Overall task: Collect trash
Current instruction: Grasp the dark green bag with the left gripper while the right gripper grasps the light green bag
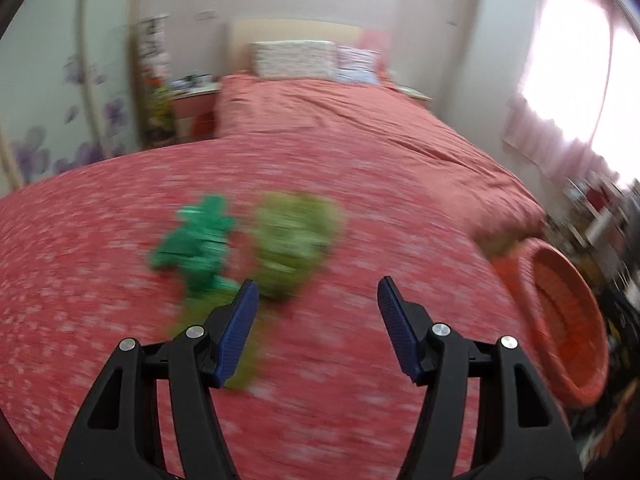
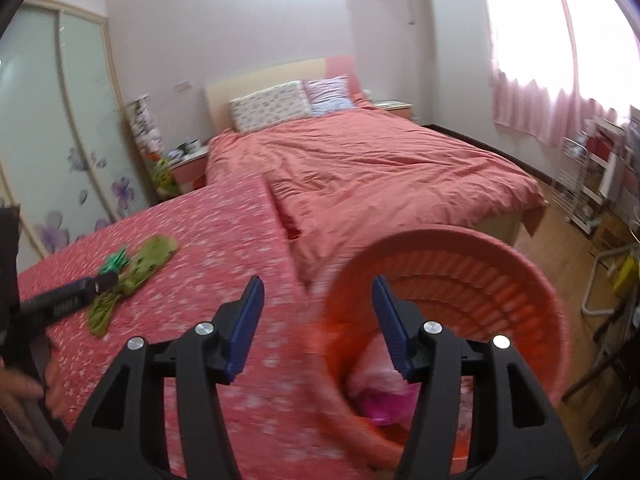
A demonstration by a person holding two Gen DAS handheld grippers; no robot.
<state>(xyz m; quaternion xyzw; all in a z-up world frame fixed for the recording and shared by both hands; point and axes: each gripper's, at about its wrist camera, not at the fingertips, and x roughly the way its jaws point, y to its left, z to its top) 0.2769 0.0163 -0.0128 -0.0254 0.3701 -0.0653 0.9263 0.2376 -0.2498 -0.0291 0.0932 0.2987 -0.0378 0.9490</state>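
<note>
On a red flowered tablecloth (image 1: 100,280) lie a crumpled green wrapper (image 1: 196,240) and an olive-green wrapper (image 1: 294,236), side by side; a further olive piece (image 1: 236,360) shows behind my left finger. My left gripper (image 1: 316,290) is open and empty, just short of the olive wrapper. In the right wrist view the same wrappers (image 2: 150,260) lie at far left, with the left gripper (image 2: 102,282) above them. My right gripper (image 2: 318,286) is open and empty over the rim of an orange basket (image 2: 532,292) that holds pink trash (image 2: 380,404).
The orange basket (image 1: 568,320) stands at the table's right edge. Behind the table is a bed (image 2: 380,168) with a red cover and pillows. A wardrobe (image 2: 48,120) stands at left, a rack and shelves (image 2: 592,176) at right, under a bright window.
</note>
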